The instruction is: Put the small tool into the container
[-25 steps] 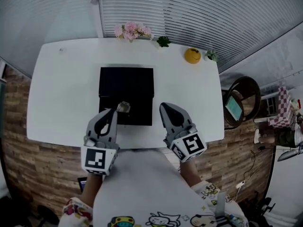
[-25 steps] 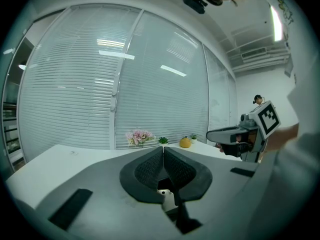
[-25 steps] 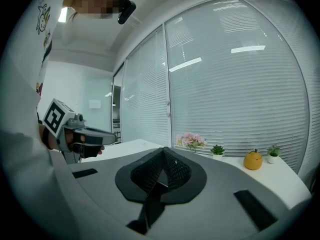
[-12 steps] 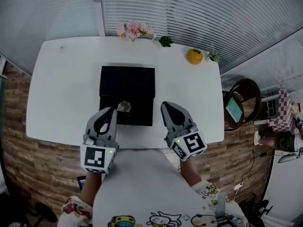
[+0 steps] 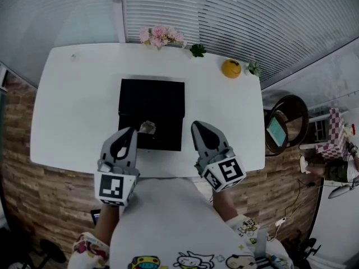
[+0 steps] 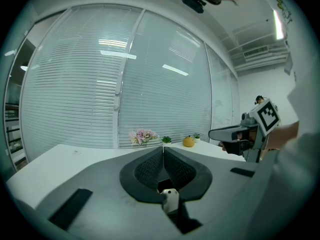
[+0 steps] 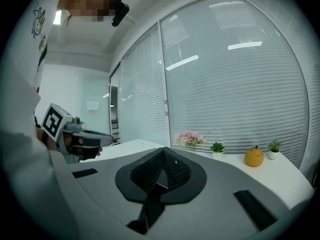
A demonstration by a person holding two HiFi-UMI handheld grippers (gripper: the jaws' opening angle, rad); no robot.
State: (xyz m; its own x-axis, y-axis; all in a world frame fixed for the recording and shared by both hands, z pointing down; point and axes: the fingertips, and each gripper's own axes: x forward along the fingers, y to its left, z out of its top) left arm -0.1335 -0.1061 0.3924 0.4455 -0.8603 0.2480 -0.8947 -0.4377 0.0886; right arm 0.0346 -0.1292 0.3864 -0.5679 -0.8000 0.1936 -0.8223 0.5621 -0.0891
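Note:
A black square container [image 5: 151, 102] sits in the middle of the white table [image 5: 73, 111]. A small pale, crumpled-looking tool [image 5: 147, 128] shows over its near edge, just right of my left gripper's tip. I cannot tell whether it rests inside or on the rim. My left gripper [image 5: 133, 131] hovers at the container's near left corner, its fingers meeting in a line [image 6: 162, 148] with nothing at the tips. A small pale piece [image 6: 170, 200] shows at the root of its jaws. My right gripper [image 5: 195, 124] is shut and empty [image 7: 164, 149], just right of the container.
Along the table's far edge stand pink flowers [image 5: 160, 36], a small green plant [image 5: 197, 50], a yellow fruit-shaped ornament [image 5: 230, 68] and another small plant [image 5: 253, 67]. Window blinds rise behind. A dark round stool [image 5: 286, 119] stands off the right end.

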